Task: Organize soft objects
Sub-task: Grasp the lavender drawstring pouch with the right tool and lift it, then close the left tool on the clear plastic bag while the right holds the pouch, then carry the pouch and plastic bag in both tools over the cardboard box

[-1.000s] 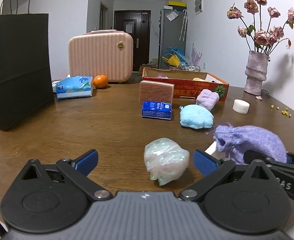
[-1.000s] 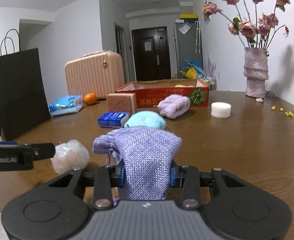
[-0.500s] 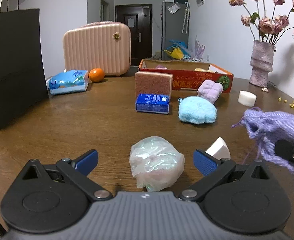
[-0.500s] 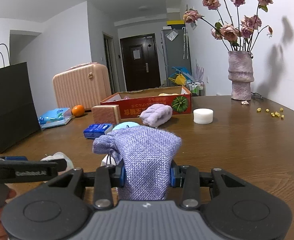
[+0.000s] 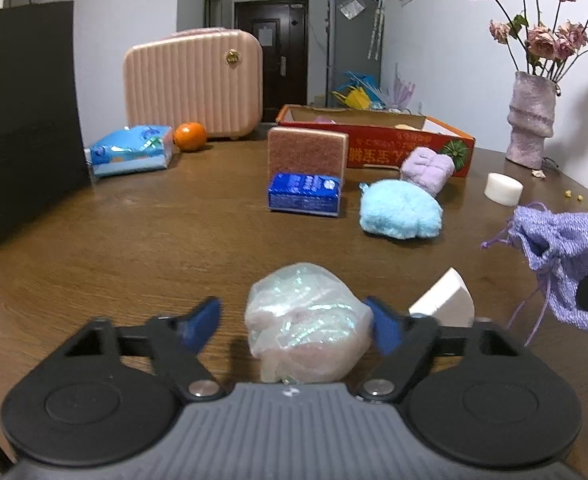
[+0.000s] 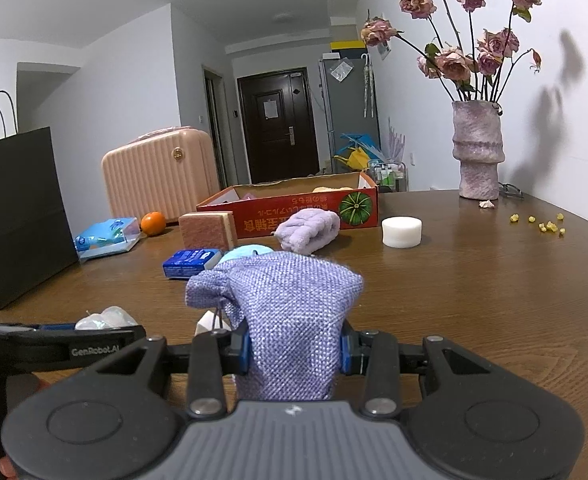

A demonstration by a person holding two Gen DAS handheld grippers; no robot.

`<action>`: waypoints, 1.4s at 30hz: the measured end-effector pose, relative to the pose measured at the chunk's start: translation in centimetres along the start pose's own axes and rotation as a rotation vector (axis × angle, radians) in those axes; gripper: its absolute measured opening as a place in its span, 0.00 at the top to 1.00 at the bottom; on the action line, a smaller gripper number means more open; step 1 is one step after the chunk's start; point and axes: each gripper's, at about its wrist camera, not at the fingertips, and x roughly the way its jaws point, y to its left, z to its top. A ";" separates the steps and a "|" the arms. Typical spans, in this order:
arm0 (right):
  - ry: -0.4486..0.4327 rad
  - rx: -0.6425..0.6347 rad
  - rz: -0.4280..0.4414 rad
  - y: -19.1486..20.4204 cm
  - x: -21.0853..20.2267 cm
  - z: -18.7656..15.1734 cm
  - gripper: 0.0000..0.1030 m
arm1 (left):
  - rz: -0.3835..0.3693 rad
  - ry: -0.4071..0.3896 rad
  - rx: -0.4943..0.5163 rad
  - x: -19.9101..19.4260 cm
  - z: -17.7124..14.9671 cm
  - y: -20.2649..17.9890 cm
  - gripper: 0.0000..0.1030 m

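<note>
The left gripper (image 5: 294, 326) sits low over the brown wooden table (image 5: 154, 240), jaws closing around a crumpled iridescent plastic-wrapped bundle (image 5: 308, 324) that lies on the tabletop between the blue pads. The right-hand pad touches the bundle's edge; the left-hand pad is apart from it w/ a clear gap, so no grip yet.

The right gripper (image 6: 294, 350) is clamped narrow on a lilac woven drawstring pouch (image 6: 290, 312), held up off the table, its puckered mouth drooping to the left (cords dangle below it in the left wrist view). In the right wrist view a person's fingertips show at the bottom left edge.

Just beside the bundle, to its right, lies a small white wedge-shaped block (image 5: 444, 300). Farther back, near the middle of the table: a fluffy light-blue plush lump (image 5: 400, 214), a rolled lilac fleece cloth (image 5: 428, 168) just behind it, a blue rectangular packet (image 5: 304, 198) and a brown scouring sponge (image 5: 306, 152) standing upright behind the packet. Behind these is a shallow red cardboard box (image 5: 394, 148) w/ a pumpkin print. A white round puck (image 5: 504, 188) lies right of the cloth.

Left side: a tall black paper bag (image 5: 22, 120), a blue tissue pack (image 5: 132, 152), an orange (image 5: 190, 136), and a ribbed pink hard-shell case (image 5: 194, 84). Far right: a mauve vase of dried roses (image 5: 532, 120).
</note>
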 end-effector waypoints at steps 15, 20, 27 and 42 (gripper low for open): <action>-0.011 -0.011 0.009 0.0 0.1 0.7 0.64 | -0.055 -0.040 -0.001 -1.3 0.3 0.3 0.55; -0.023 -0.010 0.007 -0.4 0.2 1.5 0.64 | -0.061 -0.070 0.011 -1.8 1.5 -0.1 0.55; -0.031 -0.010 0.010 -0.9 1.5 3.0 0.64 | -0.063 -0.085 0.021 -1.4 3.3 -0.8 0.55; -0.041 -0.007 0.006 -2.2 6.0 7.2 0.64 | -0.079 -0.108 0.009 1.8 8.3 -1.7 0.55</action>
